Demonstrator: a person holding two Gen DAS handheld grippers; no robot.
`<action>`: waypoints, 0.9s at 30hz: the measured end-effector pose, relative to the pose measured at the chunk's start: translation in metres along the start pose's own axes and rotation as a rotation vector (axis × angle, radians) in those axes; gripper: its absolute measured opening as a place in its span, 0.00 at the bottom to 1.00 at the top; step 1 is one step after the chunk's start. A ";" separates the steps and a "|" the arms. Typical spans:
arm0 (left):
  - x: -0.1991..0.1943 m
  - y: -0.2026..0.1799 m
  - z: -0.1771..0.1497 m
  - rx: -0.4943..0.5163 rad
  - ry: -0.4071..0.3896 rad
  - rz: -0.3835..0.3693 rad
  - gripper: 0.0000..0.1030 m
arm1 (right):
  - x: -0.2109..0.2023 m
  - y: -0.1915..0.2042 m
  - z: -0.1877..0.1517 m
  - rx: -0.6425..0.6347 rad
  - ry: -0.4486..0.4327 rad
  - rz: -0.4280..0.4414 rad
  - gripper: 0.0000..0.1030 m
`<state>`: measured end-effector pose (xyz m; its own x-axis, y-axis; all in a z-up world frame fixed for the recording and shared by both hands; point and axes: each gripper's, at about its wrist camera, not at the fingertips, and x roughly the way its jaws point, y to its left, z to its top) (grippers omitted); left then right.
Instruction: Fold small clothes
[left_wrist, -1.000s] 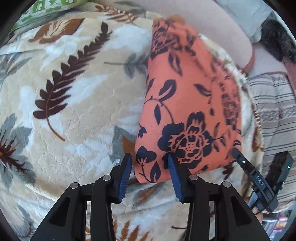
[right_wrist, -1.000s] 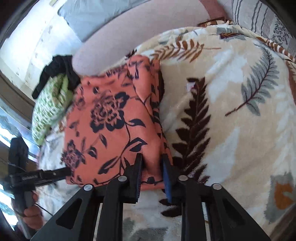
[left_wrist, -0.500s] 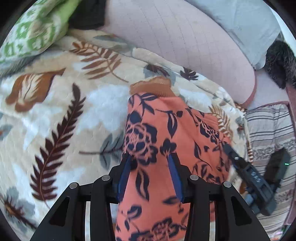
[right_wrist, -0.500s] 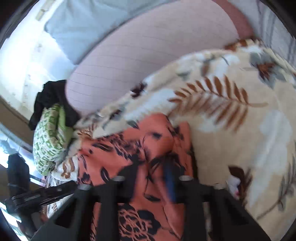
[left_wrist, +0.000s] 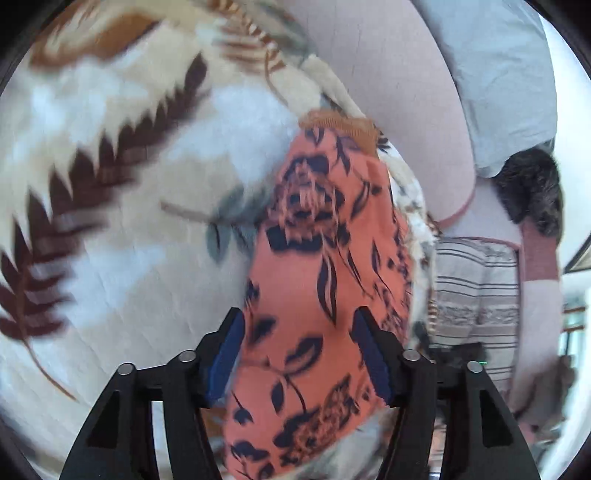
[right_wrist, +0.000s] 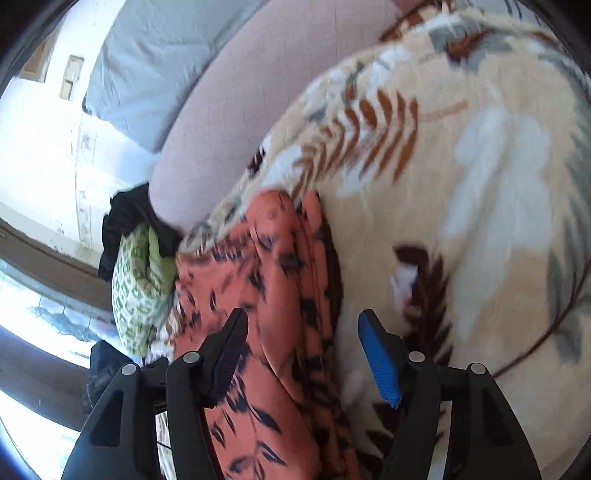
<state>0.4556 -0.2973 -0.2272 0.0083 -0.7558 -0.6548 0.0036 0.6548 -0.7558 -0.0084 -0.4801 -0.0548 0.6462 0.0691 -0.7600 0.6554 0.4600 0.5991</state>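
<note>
I see the small orange cloth with dark blue flowers folded into a long strip, lying on the leafy cream blanket.

Bright daylight floods both fisheye views, blowing out the window at the left edge of the right view. Motion blur smears the blanket and orange garment. Edges curve into dark vignette.

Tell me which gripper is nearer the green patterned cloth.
Right. The right gripper has the green cloth close on its left; the left gripper shows none in its view.
</note>
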 end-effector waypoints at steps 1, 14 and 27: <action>0.007 0.006 -0.004 -0.027 0.022 -0.020 0.64 | 0.009 -0.002 -0.004 0.005 0.037 0.014 0.63; -0.012 -0.029 -0.034 0.049 -0.026 0.046 0.35 | 0.010 0.068 -0.036 -0.218 -0.047 -0.075 0.25; -0.199 0.030 -0.170 0.133 -0.130 0.039 0.35 | -0.020 0.135 -0.146 -0.290 0.020 0.119 0.26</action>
<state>0.2842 -0.1280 -0.1215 0.1403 -0.7288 -0.6702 0.1333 0.6846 -0.7166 0.0100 -0.2905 0.0044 0.7023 0.1539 -0.6951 0.4344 0.6808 0.5897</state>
